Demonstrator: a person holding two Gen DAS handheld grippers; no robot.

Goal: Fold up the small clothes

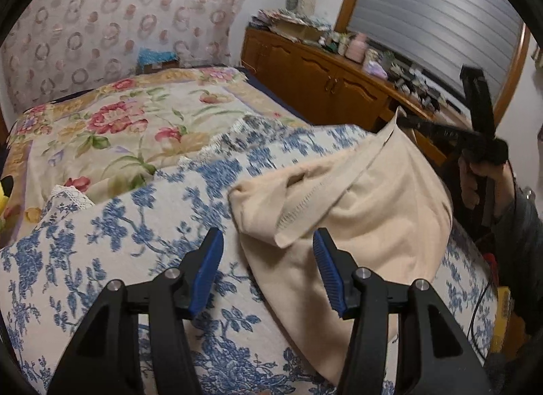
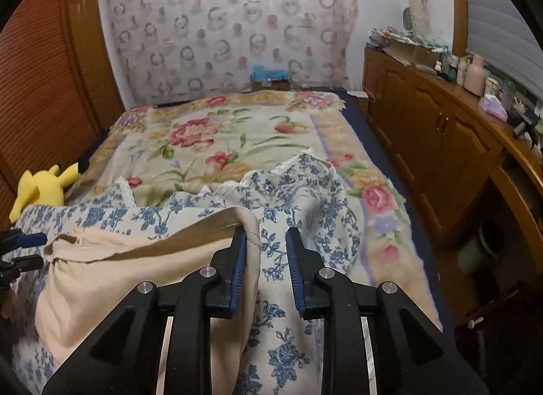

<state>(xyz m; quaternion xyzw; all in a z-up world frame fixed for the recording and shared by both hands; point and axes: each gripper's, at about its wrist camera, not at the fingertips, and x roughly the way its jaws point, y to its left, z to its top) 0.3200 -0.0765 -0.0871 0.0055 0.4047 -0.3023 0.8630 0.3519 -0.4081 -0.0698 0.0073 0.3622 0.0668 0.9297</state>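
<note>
One cream garment (image 1: 356,211), soft, light, floppy, lies crumpled on blue-flowered bedspread (image 1: 101,259). Your left tool (image 1: 268,271) gapes empty at garment's 7 o'clock edge. Your right tool (image 2: 265,271), jaws apart, grips nothing; hem brushes left pad. Pinch hem corners.

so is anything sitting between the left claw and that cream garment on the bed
Nothing visible: the left claw is open right at the crumpled cream cotton garment, with only blue floral bedspread beneath.
</note>
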